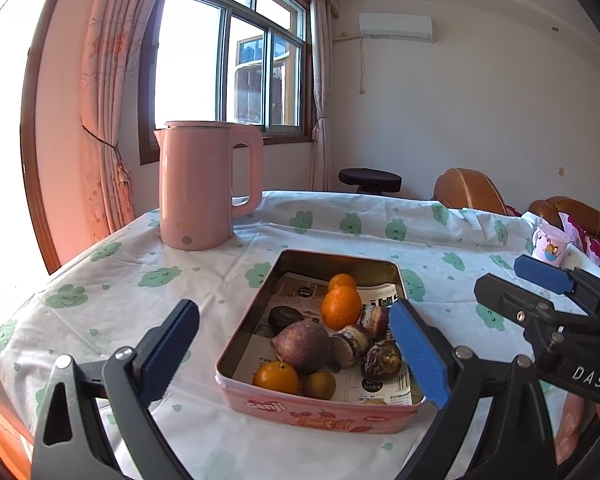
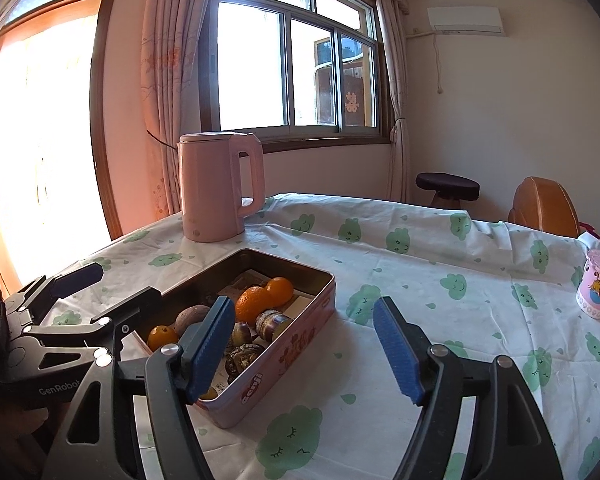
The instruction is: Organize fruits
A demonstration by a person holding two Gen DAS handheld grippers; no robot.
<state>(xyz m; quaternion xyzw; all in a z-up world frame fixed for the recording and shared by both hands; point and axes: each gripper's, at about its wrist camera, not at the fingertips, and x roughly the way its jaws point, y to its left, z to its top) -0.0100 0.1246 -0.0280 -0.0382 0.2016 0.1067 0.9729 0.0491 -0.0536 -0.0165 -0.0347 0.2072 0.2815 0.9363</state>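
**Operator:** Item one, left gripper (image 1: 296,354): released, jaws spread wide, nothing between the blue pads. I have it hovering over the near end of the tin. Item two, right gripper (image 2: 306,346): also released, empty, jaws apart. It hangs just to the right of the tin, over bare tablecloth (image 2: 440,248).

**Clerk:** And the goods?

**Operator:** Pink tin (image 1: 320,414), open, paper-lined. Contents: oranges (image 1: 341,307), three or four, one at the near corner; one large purple fruit (image 1: 302,346) in the middle; several dark halved fruits (image 1: 381,360) towards the right wall. All lie inside the tin, none on the cloth that I can see. I judge the sorting close to done.

**Clerk:** Hazards?

**Operator:** First, my left jaws straddle the tin's near wall; a careless drop would catch the rim and tip or shove the tin. Second, round fruit sits loose and crowded, so a nudge may roll an orange onto its neighbours. Third, the two grippers hang close together; swinging either one sideways could knock them together. Outlying stock: pink kettle (image 1: 198,184) behind the tin, small pink cup (image 2: 596,290) far right, both well apart.
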